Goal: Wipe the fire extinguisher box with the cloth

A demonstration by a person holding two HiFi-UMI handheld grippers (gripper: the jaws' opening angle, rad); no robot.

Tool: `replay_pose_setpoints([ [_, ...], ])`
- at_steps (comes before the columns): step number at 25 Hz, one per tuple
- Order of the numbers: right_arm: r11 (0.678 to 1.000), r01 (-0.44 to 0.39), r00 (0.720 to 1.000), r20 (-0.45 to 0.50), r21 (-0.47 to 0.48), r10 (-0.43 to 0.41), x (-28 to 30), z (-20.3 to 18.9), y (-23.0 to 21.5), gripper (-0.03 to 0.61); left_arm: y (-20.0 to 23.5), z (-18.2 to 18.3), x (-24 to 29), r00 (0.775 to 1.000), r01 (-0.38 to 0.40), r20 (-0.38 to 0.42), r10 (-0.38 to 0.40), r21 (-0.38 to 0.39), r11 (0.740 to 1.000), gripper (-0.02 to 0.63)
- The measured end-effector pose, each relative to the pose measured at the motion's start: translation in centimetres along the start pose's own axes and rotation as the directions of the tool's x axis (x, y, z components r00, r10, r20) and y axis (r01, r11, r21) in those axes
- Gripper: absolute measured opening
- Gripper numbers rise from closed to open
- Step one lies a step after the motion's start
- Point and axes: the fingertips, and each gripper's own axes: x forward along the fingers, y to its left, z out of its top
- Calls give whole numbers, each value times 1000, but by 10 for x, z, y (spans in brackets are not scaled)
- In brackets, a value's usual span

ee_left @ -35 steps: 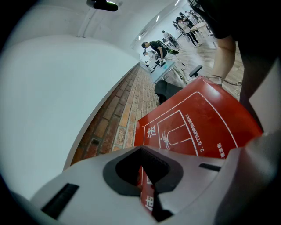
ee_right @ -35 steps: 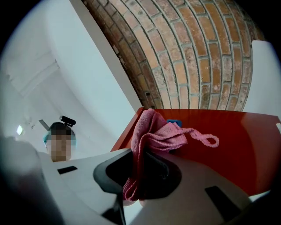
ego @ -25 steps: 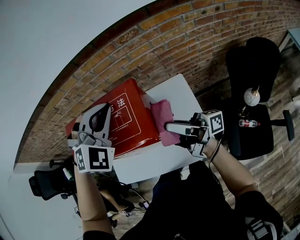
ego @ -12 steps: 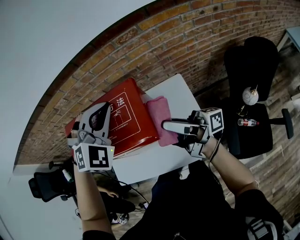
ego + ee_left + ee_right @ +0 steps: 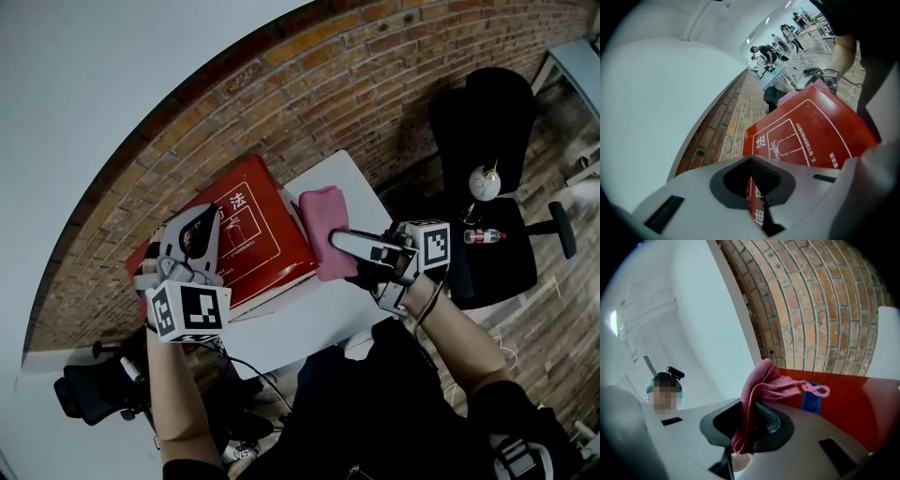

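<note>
Box point(image 5: 246, 234): red. It lies on the left part of the table with its printed face up. White characters and a white line drawing show on that face. In your right gripper view, a blue patch point(image 5: 809, 399) sits on the side turned toward that gripper.

Table point(image 5: 309, 314): white, set close to the brick wall point(image 5: 375, 94). Bare top shows in front of the box and below your right hand.

Left gripper point(image 5: 192, 246): clenched on the box at its near left edge. Your left gripper view shows the thin red edge pinched between the two pads, with the white printing running into the gap. The marker cube faces the head camera.

Right gripper point(image 5: 342, 242): grasping the cloth. Your right gripper view shows the fabric wedged between the pads, rising out of the gap and folding over toward the red side of the box. The gripper points up toward the wall.

Cloth point(image 5: 323, 225): pink and bunched into thick folds. One end is caught in the right gripper. In the head view the rest lies along the right side of the box, touching it, above the table top. A small loop hangs from its far fold.

Chair point(image 5: 487, 159): black, to the right of the table and well apart from the box. A bottle point(image 5: 480, 236) lies on the seat near a white round item whose kind you cannot tell.
</note>
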Motion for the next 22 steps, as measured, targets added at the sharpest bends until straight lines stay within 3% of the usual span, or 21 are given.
replay_pose_setpoints([
  [5, 987, 112, 989, 106, -111, -100, -20, 4, 17, 74, -1, 8, 2, 999, 14, 38, -15, 22, 1000, 29],
  [11, 966, 189, 964, 223, -177, -147, -27, -17, 36, 72, -13, 17, -6, 990, 56, 125, -67, 94, 994, 29],
  [16, 944, 248, 939, 293, -216, -180, -22, -41, 46, 72, -22, 24, -14, 970, 90, 209, -125, 170, 981, 29],
  [22, 914, 320, 890, 410, -250, -199, -21, -67, 56, 72, -30, 26, -21, 933, 121, 299, -202, 268, 956, 29],
])
